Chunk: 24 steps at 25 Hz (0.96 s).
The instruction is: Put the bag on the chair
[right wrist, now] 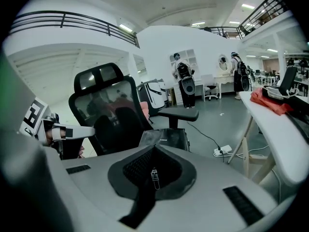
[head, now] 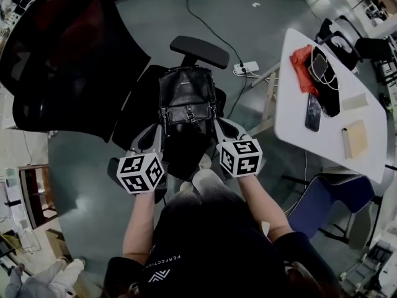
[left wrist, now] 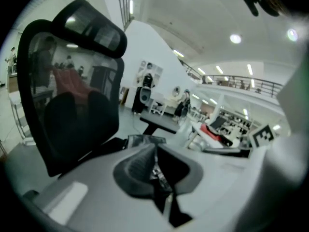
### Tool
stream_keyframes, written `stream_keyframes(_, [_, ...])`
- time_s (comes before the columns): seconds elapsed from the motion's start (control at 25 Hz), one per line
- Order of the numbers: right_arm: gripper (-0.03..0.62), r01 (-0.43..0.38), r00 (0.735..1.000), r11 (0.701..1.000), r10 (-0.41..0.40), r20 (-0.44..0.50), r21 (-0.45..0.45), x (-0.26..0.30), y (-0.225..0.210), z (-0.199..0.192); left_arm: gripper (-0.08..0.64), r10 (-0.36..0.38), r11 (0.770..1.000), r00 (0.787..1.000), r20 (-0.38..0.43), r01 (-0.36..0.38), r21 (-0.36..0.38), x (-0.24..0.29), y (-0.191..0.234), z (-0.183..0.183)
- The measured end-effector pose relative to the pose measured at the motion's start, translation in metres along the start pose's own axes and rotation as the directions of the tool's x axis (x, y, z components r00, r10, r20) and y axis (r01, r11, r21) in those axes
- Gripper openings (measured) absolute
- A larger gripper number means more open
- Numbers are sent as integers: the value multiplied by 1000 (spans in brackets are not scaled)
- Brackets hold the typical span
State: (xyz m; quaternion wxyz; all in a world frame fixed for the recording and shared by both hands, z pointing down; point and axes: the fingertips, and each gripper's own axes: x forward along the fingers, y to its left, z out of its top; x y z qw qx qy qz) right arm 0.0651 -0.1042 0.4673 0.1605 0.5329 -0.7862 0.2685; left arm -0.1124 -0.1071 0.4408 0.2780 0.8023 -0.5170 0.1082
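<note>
On the left stands the big black mesh office chair (head: 62, 61). Its tall back is far left, and its dark seat (head: 139, 113) is just beside the bag. The left gripper (left wrist: 155, 150) is squeezed tight on a thin black strap (left wrist: 159, 175) of the bag. A bit of shiny metal shows between its jaws.

In the middle is the black leather bag with shiny clasps (head: 187, 97). It is upright between the two grippers, by the seat and on the near side of the black armrest (head: 200, 50). I cannot tell if its bottom touches the seat.

The right gripper (right wrist: 153, 150) is squeezed tight too, on another strap with a little metal buckle (right wrist: 154, 177). Far to the right is the white table (head: 293, 113), well apart from the bag.

I think the job now is to bring the bag over the middle of the seat and set it down. To do it well:

- Move both hands together and at the same height, so the bag does not tip or twist.
- Do not pull the straps apart from each other.
- Go a little left, away from the seat's edge, so the bag cannot slide off.
- Lower it slowly until the bottom sits flat.
- Let go only after that.

The straps are thin and could slip, so the squeeze should stay firm. The bag looks soft and may flop over, so resting it close to the chair's back could help.
</note>
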Motion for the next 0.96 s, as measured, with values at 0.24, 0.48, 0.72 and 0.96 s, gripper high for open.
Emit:
stream_keyframes(0.24, [-2, -9, 1000, 1000, 9, 17, -7, -9, 11, 6, 25, 5, 1000, 1000, 22, -5, 19, -12, 1, 7])
stream_keyframes(0.48, [-2, -4, 1000, 1000, 5, 22, -17, -12, 11, 10, 25, 15, 1000, 1000, 21, -16, 25, -13, 6, 8])
stream_keyframes(0.72, [-2, 0, 1000, 1000, 0, 22, -17, -11, 11, 15, 25, 2, 1000, 1000, 20, -2, 23, -9, 8, 12])
stream_keyframes(0.96, [-2, 7, 1000, 1000, -7, 16, -11, -9, 7, 17, 25, 0, 1000, 1000, 15, 0, 24, -5, 10, 14])
